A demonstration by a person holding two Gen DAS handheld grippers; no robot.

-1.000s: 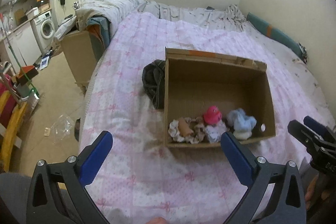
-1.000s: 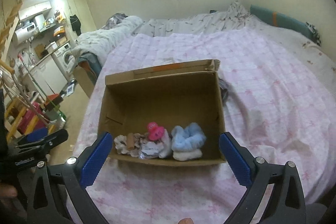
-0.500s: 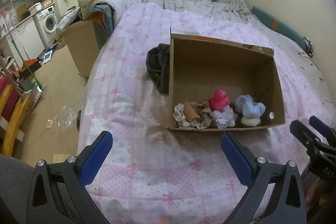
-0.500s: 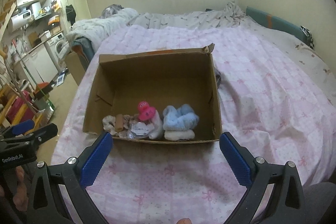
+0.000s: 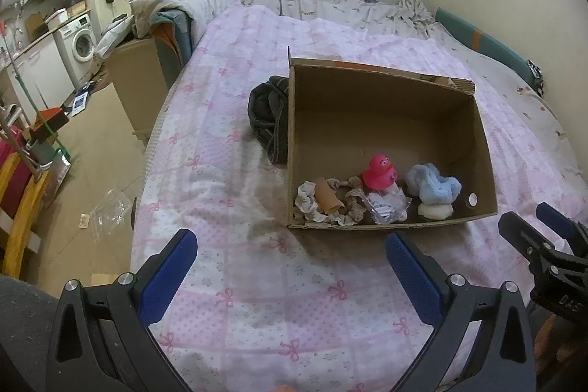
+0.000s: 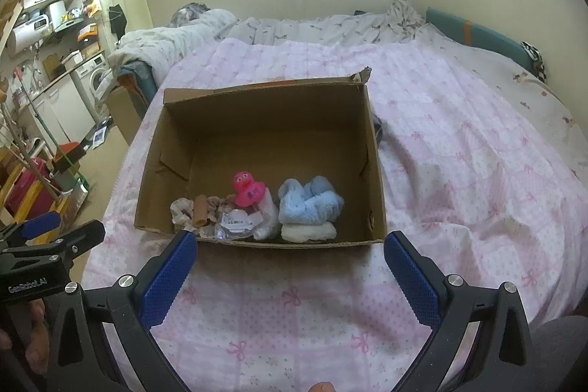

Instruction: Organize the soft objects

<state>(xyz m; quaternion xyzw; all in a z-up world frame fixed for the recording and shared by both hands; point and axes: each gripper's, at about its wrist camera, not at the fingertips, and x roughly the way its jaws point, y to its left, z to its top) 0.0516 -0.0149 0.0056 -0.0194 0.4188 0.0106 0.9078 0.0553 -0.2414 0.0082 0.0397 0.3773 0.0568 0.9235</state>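
Note:
An open cardboard box (image 5: 367,90) (image 6: 264,105) sits on the pink quilted bed (image 5: 228,178) (image 6: 459,149). Along its near wall lie a pink rubber duck (image 5: 378,173) (image 6: 247,193), a light blue fluffy cloth (image 5: 435,188) (image 6: 308,202) on a white one (image 6: 308,232), beige scrunchies with a brown roll (image 5: 327,197) (image 6: 198,211), and a clear plastic packet (image 5: 384,210) (image 6: 239,221). A dark garment (image 5: 266,114) lies left of the box. My left gripper (image 5: 290,267) and right gripper (image 6: 290,267) are open and empty, both in front of the box.
Rumpled grey bedding (image 5: 330,6) lies at the bed's far end, a teal bolster (image 5: 481,41) by the right wall. A brown cabinet (image 5: 137,86) stands left of the bed. The floor (image 5: 84,178) holds clutter and a washing machine (image 5: 82,44).
Both grippers have pulled back and risen slightly from the box, so more quilt shows in front of it. Nothing in the box moved.

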